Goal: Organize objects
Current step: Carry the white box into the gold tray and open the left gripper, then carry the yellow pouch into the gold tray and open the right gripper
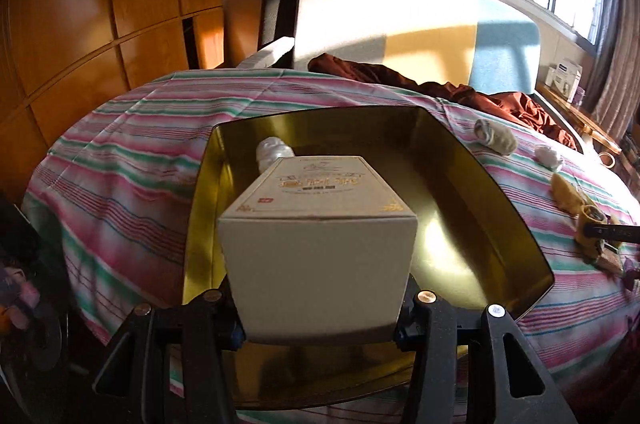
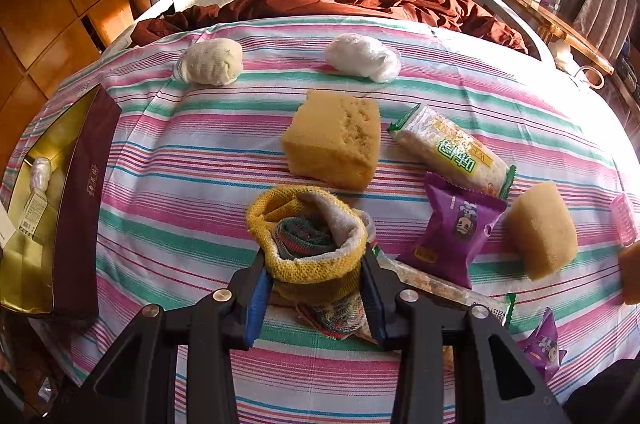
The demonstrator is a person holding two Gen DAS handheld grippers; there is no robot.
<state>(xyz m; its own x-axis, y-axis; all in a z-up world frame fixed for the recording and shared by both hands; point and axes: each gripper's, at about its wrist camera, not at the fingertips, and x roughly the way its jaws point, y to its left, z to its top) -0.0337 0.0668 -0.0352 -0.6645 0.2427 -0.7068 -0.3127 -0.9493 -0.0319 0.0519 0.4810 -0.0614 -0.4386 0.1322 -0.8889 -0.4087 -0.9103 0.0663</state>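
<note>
Left gripper point(image 1: 320, 332) clamps cream carton point(image 1: 320, 244) over gold tray point(image 1: 516, 224); it may crush the white roll point(image 1: 272, 150) by the far wall. Right gripper point(image 2: 316, 288) pinches yellow sock bundle point(image 2: 308, 236); soft knit could slip.

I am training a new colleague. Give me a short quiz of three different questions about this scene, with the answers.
1. True or false: the left tool grips a cream carton above the gold-lined box.
2. What does the right tool clamp? A) the big yellow sponge B) the yellow sock roll C) the purple snack packet
3. Fill in: the white plastic-wrapped bundle lies on the ____ bedsheet.

Key: 1 true; 2 B; 3 striped.
</note>
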